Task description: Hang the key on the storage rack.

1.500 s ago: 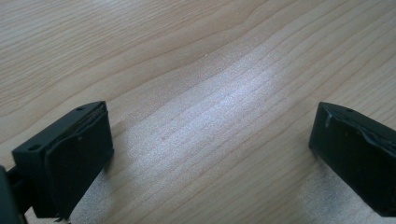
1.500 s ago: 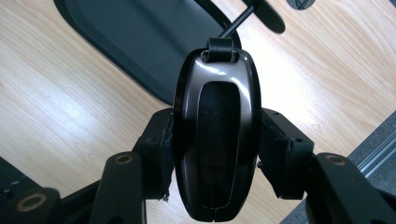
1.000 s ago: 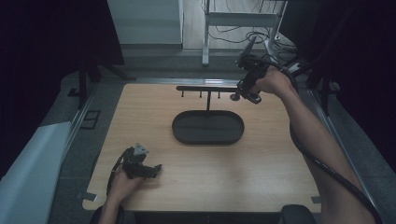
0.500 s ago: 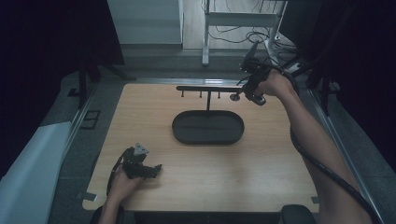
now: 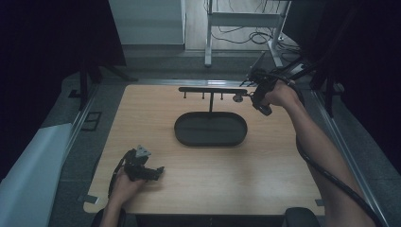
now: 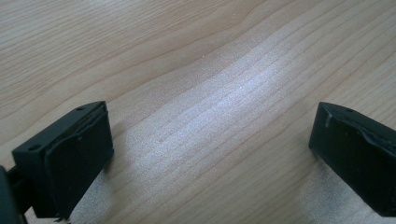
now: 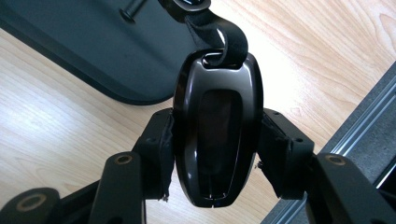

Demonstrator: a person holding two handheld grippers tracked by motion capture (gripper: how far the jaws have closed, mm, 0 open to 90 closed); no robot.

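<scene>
At the far right corner of the wooden table (image 5: pixel 198 189), the right gripper (image 5: pixel 257 94) is held up beside the right end of a black rack (image 5: pixel 212 90), a thin crossbar with small hooks on a single post. The post rises from a dark oval tray (image 5: pixel 211 129) lying flat near the table's middle. In the right gripper view, the right gripper (image 7: pixel 215 149) is clamped on a glossy black key fob (image 7: pixel 217 140), one jaw pressing each long side; a black strap (image 7: pixel 219 37) loops through the fob's top end and leads up out of the picture. Below it lie the rim of the tray (image 7: pixel 93 51), bare wood, and the table's metal edge rail (image 7: pixel 355 116) at the right.

Near the front left corner, the left gripper (image 5: pixel 142 166) rests low over the wood in the person's left hand (image 5: pixel 125 182), well apart from the tray. In the left gripper view its jaws stand wide apart with nothing between them, only wood grain (image 6: pixel 210 116).

Open room: the whole front half of the table, between tray and near edge, is bare; a strip of wood also runs on both sides of the tray. A white sheet (image 5: pixel 28 179) lies beyond the left edge.

No brand, label or writing can be read on the fob, the tray or the grippers.
</scene>
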